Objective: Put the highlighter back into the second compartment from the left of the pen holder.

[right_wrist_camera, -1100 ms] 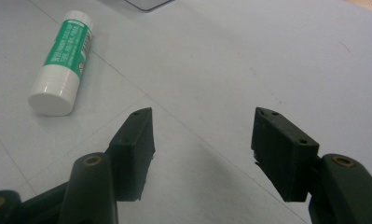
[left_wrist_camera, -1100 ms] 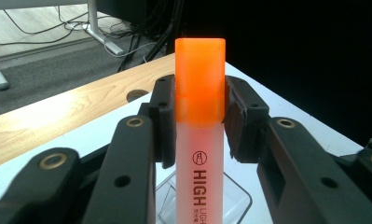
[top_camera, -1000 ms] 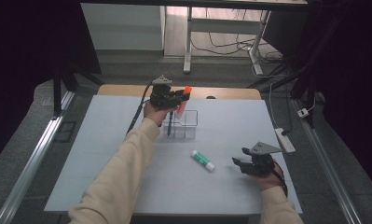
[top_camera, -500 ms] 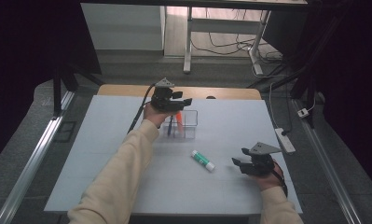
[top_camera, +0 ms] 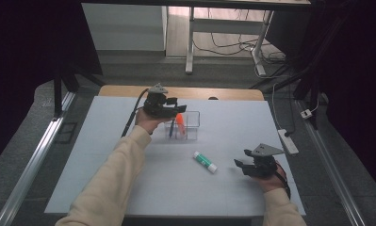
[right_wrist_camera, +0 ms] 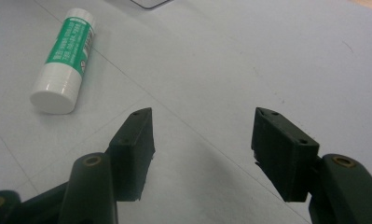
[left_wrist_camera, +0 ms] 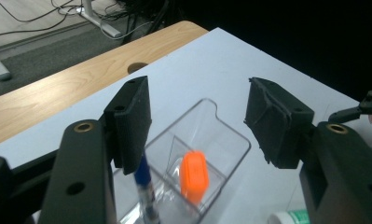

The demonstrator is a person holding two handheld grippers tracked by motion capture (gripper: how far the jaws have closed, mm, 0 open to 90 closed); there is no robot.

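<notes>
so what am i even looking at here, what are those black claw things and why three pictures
A person sits at a white table with a hand-held two-jaw tool in each hand. The high view looks down from above; the other two come from cameras riding on each tool, looking along its jaws. The left tool hovers over a clear plastic holder containing an orange marker and a blue pen; its jaws have just been opening and grip nothing. The right tool rests open, empty, near a glue stick lying on the table.
</notes>
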